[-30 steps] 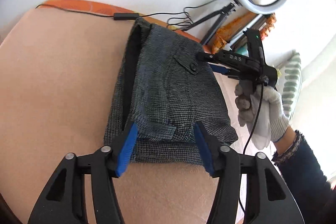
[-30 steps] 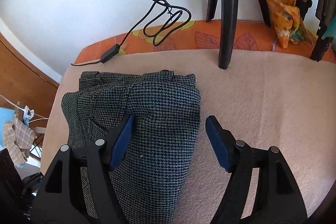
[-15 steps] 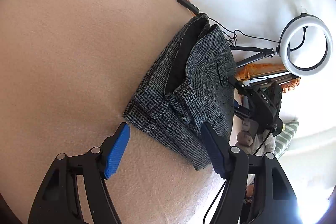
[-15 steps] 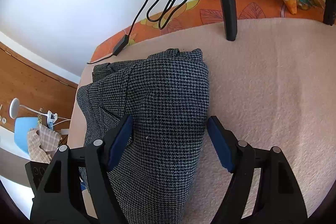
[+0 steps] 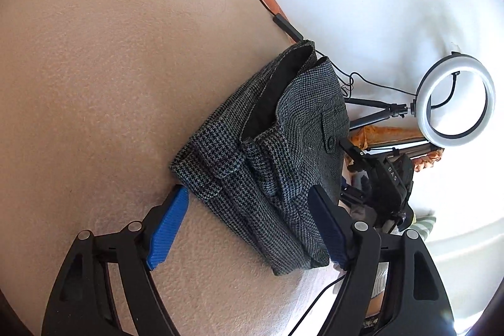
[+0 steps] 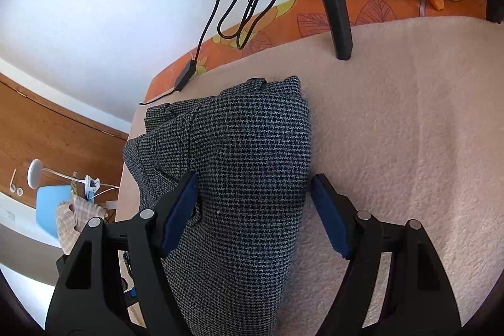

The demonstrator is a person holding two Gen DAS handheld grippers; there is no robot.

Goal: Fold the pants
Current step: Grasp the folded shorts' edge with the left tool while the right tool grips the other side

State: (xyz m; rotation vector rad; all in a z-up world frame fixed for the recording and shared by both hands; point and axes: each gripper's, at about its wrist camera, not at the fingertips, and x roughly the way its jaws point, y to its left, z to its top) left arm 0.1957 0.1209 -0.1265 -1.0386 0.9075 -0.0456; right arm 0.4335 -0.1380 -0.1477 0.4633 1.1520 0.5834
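We hold both grippers over the pants (image 5: 271,153), a houndstooth bundle already folded small on the beige blanket (image 5: 110,68); the left gripper (image 5: 249,225) has its blue pads spread wide and grips nothing, one pad off the near corner of the bundle and the other over its far edge; the right gripper (image 6: 255,210) is likewise spread, straddling the rounded fold of the pants without pinching it, though whether its pads brush the cloth we cannot quite tell from so close.

The main risk, as we judge it, is the stack itself; the layers gape at the end away from the left gripper, where dark lining shows, so a careless nudge could slide the top layer off or let the fold spring open; closing on only the upper layer would drag it askew; the fleecy blanket would probably catch the bottom layer if we pushed instead of lifting.

Relative to the pants: a black cable (image 6: 239,11) with an inline switch trails just beyond them along the orange patterned edge (image 6: 378,8); a black tripod leg (image 6: 337,5) stands on the blanket beside that edge; a ring light (image 5: 453,99) stands further off against the white wall; wooden panelling and a blue chair (image 6: 50,203) lie beyond the blanket's other side.
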